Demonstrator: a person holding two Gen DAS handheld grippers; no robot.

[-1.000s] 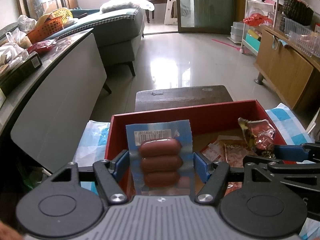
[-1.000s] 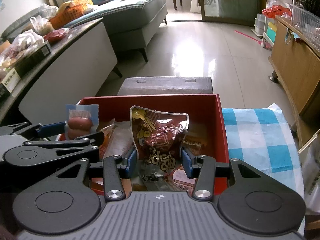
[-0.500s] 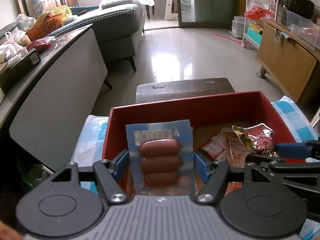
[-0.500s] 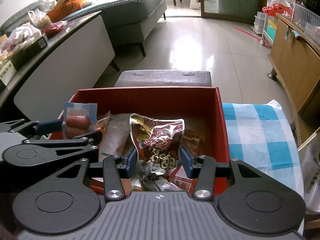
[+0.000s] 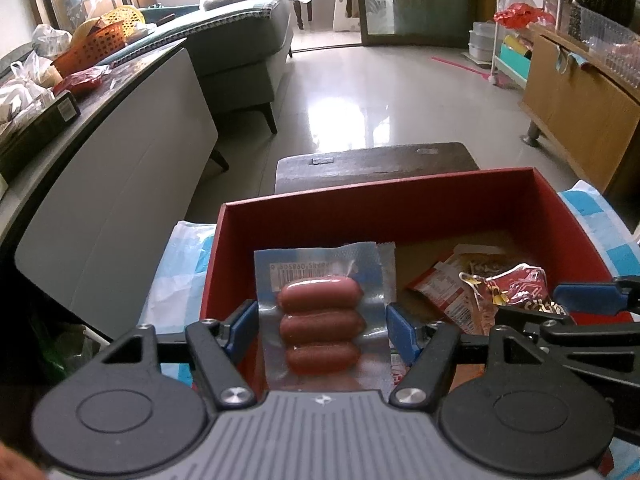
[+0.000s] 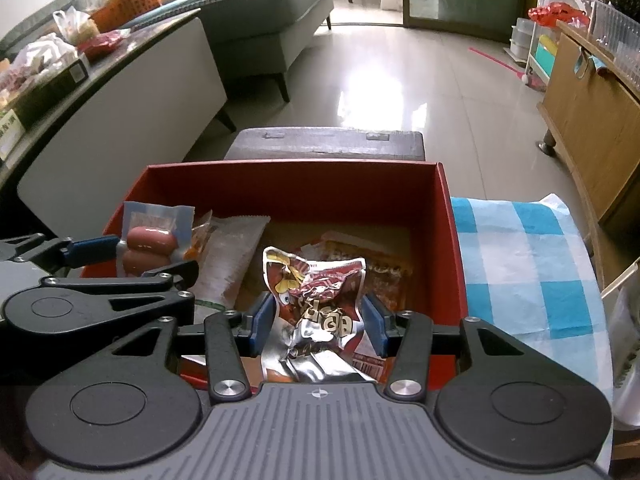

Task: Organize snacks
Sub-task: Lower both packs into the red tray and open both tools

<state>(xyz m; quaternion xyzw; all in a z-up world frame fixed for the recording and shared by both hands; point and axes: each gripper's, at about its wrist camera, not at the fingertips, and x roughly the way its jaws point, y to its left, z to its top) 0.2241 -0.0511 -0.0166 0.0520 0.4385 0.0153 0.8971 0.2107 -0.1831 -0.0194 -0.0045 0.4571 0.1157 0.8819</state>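
Note:
My left gripper [image 5: 322, 322] is shut on a clear sausage pack [image 5: 320, 320] with three red sausages, held upright over the left end of the red box [image 5: 376, 208]. My right gripper [image 6: 318, 320] is shut on a crumpled red foil snack bag [image 6: 316, 300], low inside the same red box [image 6: 296, 184]. The sausage pack also shows in the right wrist view [image 6: 150, 240], and the foil bag in the left wrist view [image 5: 516, 288]. Other flat snack packets [image 6: 368, 264] lie on the box floor.
The box sits on a blue checked cloth [image 6: 520, 248]. A dark stool [image 6: 324, 144] stands just beyond it. A grey counter [image 5: 100, 152] with clutter runs along the left, a wooden cabinet [image 5: 576, 112] along the right, a sofa [image 5: 240, 40] behind.
Both grippers have lowered toward the box. The foil bag has sunk from above the rim down onto the packets inside. The sausage pack stays held and has tipped slightly.

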